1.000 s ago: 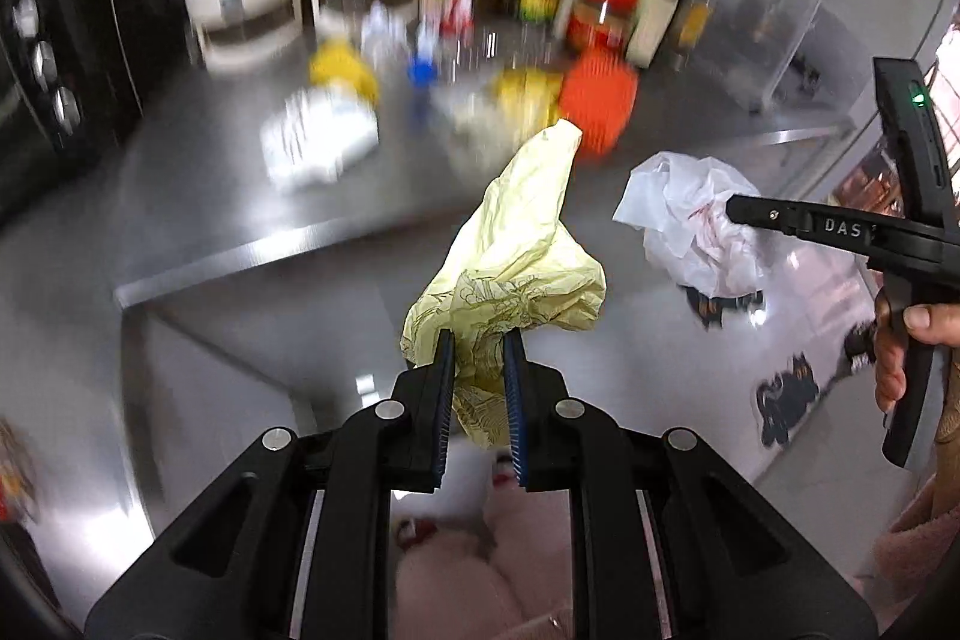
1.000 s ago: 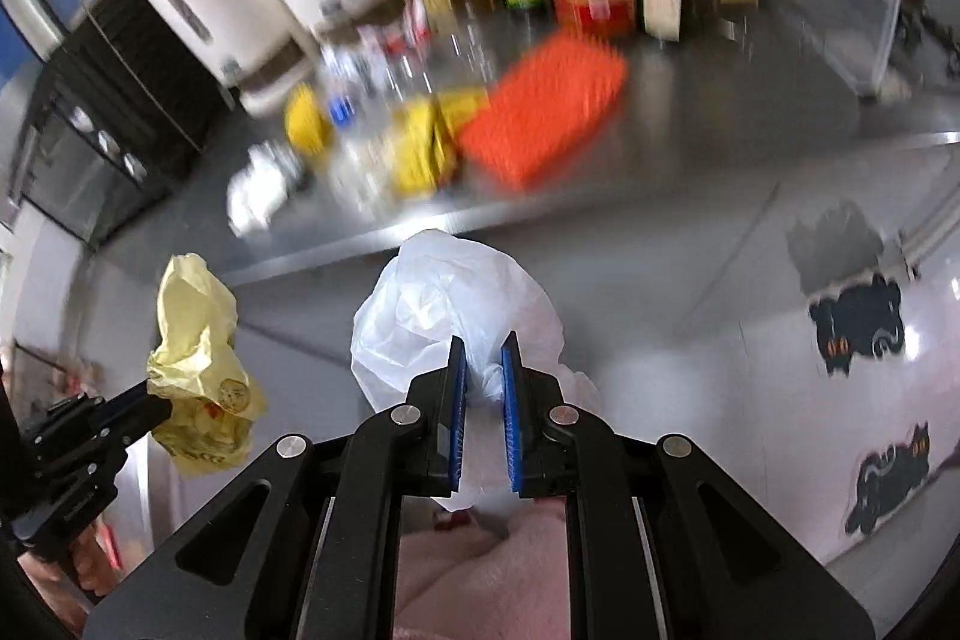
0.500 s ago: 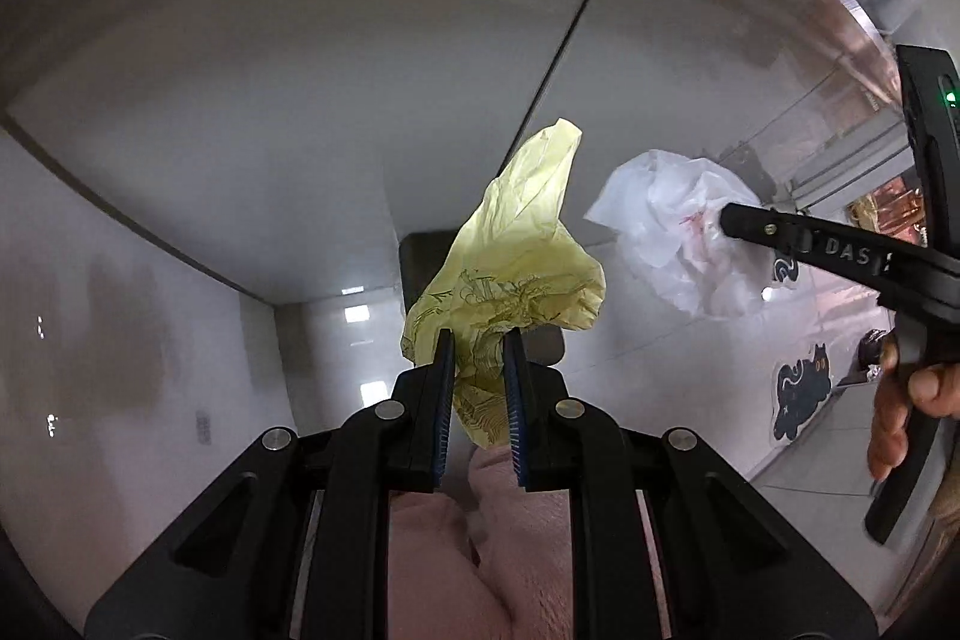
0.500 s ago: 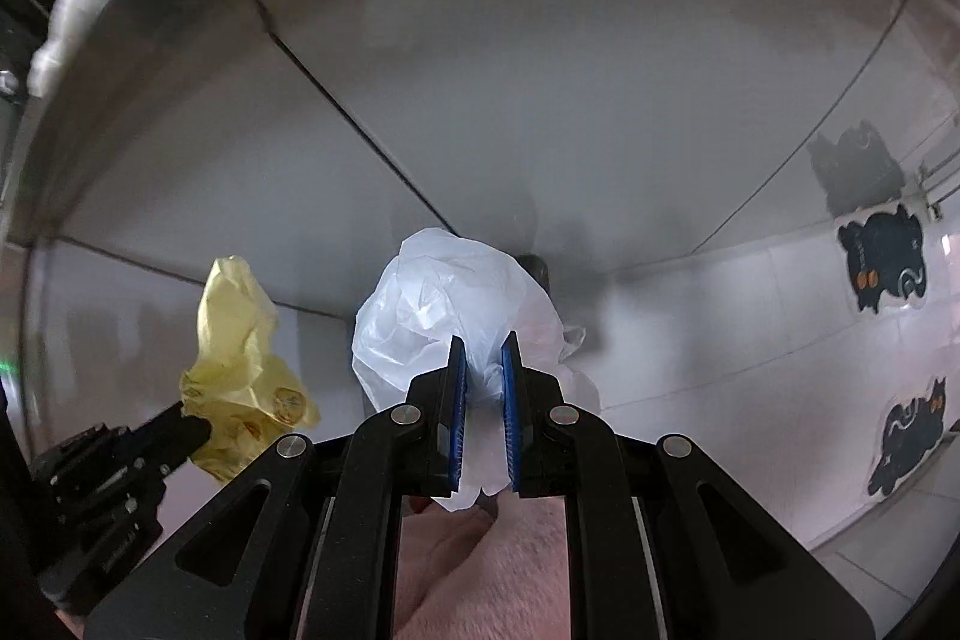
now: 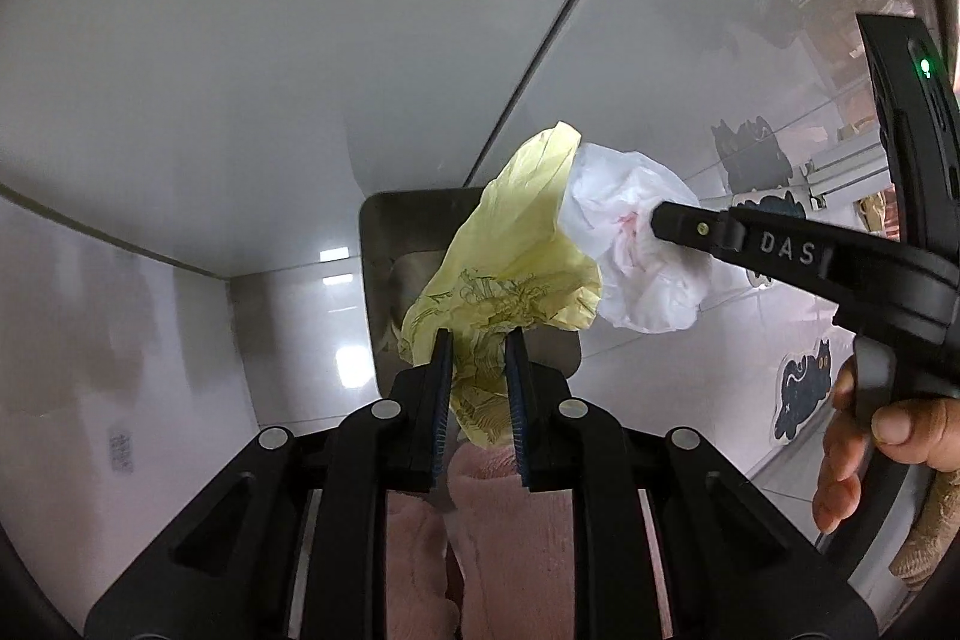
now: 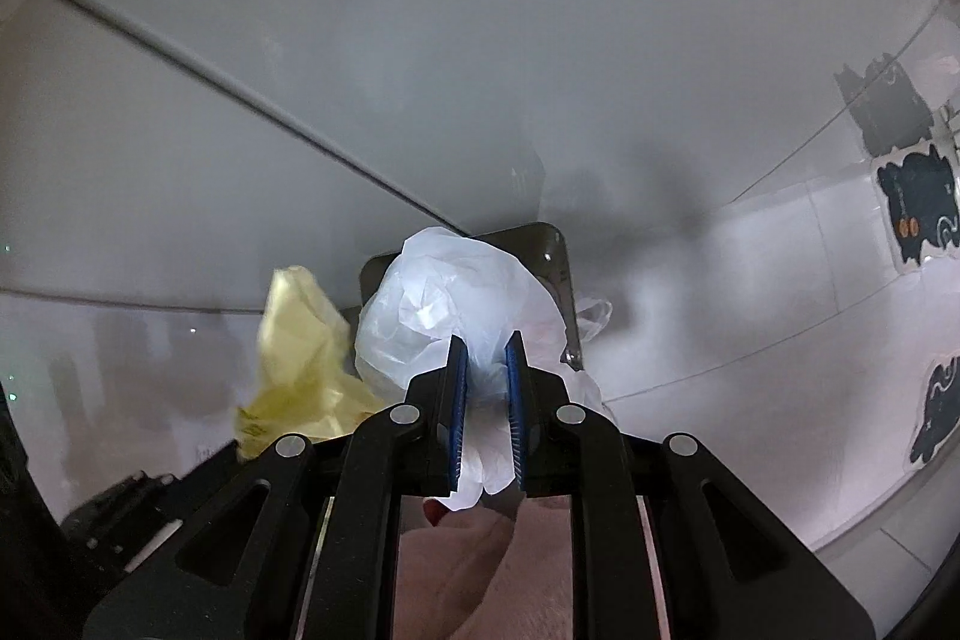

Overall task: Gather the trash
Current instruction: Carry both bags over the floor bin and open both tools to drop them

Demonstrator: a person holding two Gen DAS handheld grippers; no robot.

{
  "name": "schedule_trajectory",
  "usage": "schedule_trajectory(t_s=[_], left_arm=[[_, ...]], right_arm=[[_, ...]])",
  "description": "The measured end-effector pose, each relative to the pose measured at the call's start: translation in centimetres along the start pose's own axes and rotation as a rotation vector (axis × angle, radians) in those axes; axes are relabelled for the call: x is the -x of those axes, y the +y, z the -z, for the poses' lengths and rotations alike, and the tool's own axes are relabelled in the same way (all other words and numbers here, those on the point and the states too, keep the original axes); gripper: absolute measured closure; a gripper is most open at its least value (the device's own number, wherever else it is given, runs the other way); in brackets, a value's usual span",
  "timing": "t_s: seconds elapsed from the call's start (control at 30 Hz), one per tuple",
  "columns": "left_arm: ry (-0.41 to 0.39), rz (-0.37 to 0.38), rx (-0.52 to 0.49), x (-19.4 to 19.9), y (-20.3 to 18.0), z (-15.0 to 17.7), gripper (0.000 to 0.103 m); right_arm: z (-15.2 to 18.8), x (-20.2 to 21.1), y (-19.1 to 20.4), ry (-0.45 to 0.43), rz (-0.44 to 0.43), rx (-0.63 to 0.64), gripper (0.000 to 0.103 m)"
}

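My left gripper (image 5: 478, 340) points steeply down, its jaws opening slightly with a crumpled yellow plastic bag (image 5: 516, 256) still pinched between the pads. My right gripper (image 6: 486, 343) grips a crumpled white plastic bag (image 6: 444, 304) the same way, its jaws also easing open. In the left wrist view the right gripper (image 5: 660, 220) comes in from the right, and the white bag (image 5: 630, 232) touches the yellow one. Both bags hang just above a square metal bin (image 5: 384, 244) on the floor, whose rim (image 6: 552, 250) shows behind the white bag. The yellow bag (image 6: 300, 340) hangs to its left.
Grey steel cabinet fronts (image 5: 300, 40) fill the upper view. The floor is white tile with black cat stickers (image 5: 804, 388) (image 6: 918, 208) to the right. Pink slippers (image 5: 498, 520) stand right under the grippers. A hand (image 5: 888, 424) holds the right gripper's handle.
Both grippers have sunk from counter height, past the cabinet front, to just above the floor bin. The two bags have come together and now touch.
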State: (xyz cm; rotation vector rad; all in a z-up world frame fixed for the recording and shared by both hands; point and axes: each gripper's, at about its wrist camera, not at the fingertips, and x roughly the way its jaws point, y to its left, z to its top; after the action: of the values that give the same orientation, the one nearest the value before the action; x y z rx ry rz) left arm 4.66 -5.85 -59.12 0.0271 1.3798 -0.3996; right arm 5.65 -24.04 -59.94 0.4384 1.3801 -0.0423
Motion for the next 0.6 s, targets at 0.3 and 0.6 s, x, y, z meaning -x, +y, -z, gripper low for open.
schedule_trajectory(t_s=[0.3,0.6], left_arm=[[-0.014,-0.004,-0.017,0.0,-0.4,-0.7,0.053],[-0.070,-0.042,-0.029,6.4,-1.5,-1.6,0.022]], right_arm=[[-0.3,0.8,1.2,-0.008,0.007,0.036,0.046],[-0.6,7.4,3.3,-0.064,0.046,0.086,0.011]])
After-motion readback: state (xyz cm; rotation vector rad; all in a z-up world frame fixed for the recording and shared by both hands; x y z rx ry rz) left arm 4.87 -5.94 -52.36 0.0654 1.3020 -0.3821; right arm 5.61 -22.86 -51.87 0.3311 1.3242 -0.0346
